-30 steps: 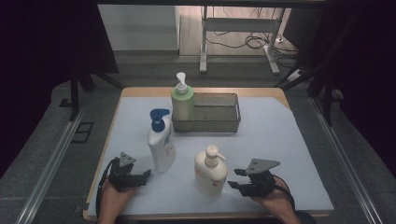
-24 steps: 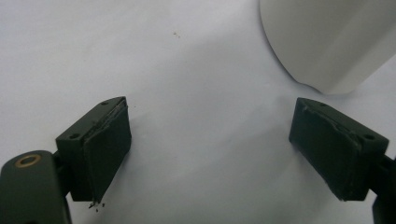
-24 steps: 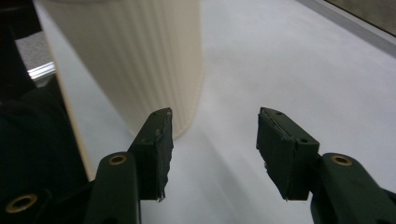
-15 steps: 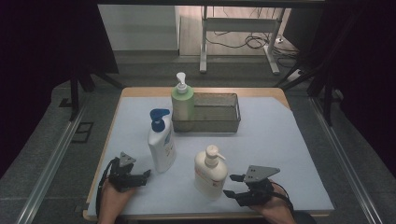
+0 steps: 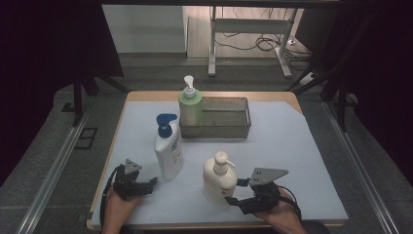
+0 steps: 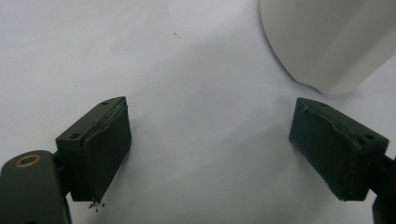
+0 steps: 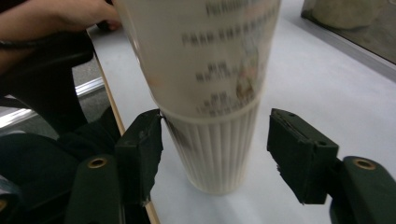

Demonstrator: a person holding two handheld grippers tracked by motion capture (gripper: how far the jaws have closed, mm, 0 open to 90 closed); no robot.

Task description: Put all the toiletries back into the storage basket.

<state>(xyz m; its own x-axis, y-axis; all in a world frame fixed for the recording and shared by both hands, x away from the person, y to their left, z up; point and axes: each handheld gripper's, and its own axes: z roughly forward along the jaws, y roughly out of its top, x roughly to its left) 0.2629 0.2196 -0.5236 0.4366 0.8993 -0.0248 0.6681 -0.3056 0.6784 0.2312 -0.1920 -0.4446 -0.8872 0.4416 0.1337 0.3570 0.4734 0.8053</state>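
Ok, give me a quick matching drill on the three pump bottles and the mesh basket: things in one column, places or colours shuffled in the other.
Things:
1. green bottle
2. blue-capped bottle
3. cream bottle
4. mesh basket

Places or colours:
A. stands between the open jaws of the right claw, with a gap at one jaw
B. far middle of the table, holding one bottle at its left end
C. white body, just ahead of the left claw
D. upright inside the basket

Pairs: 1-D, 2-C, 3-A, 4-B
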